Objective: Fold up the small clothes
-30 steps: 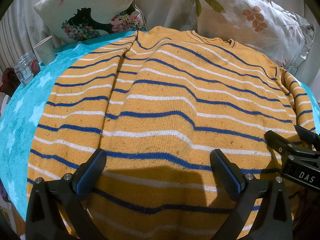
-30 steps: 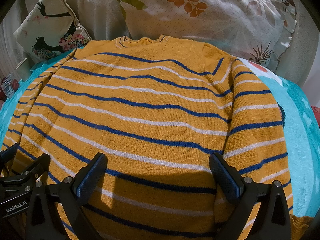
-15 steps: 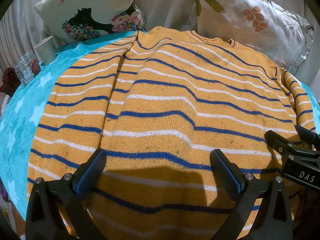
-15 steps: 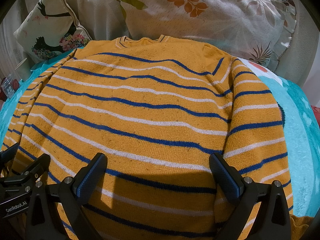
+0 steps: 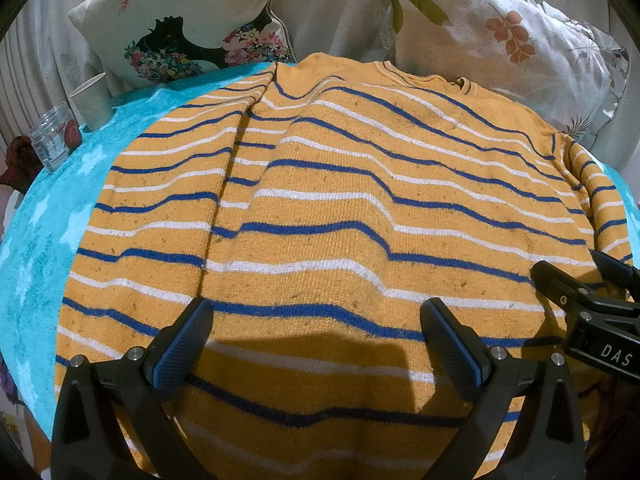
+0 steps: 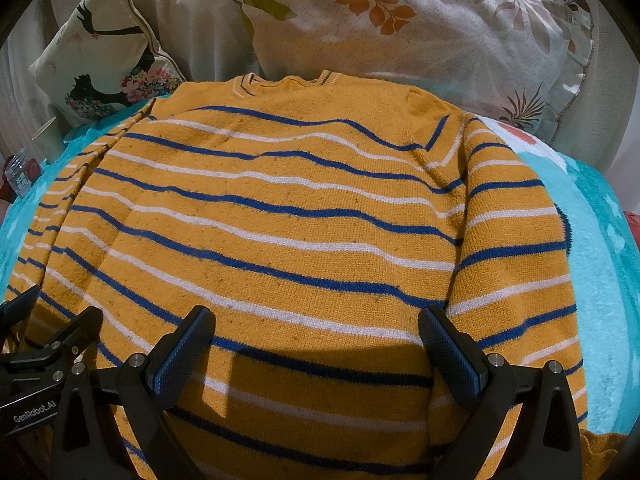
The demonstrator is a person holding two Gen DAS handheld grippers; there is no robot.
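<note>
One paper cup clear only beside left tongs' sweater.

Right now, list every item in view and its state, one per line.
sweater: spread flat, unfolded, collar away from the camera
left gripper: open, holding nothing
right gripper: open, holding nothing
paper cup: upright
glass jar: upright

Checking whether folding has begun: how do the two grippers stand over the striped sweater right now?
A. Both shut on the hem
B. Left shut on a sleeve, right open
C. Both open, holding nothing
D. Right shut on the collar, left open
C: the left gripper and the right gripper each show fingers spread wide, with the flat yellow striped sweater visible between them, ungrasped.
</note>
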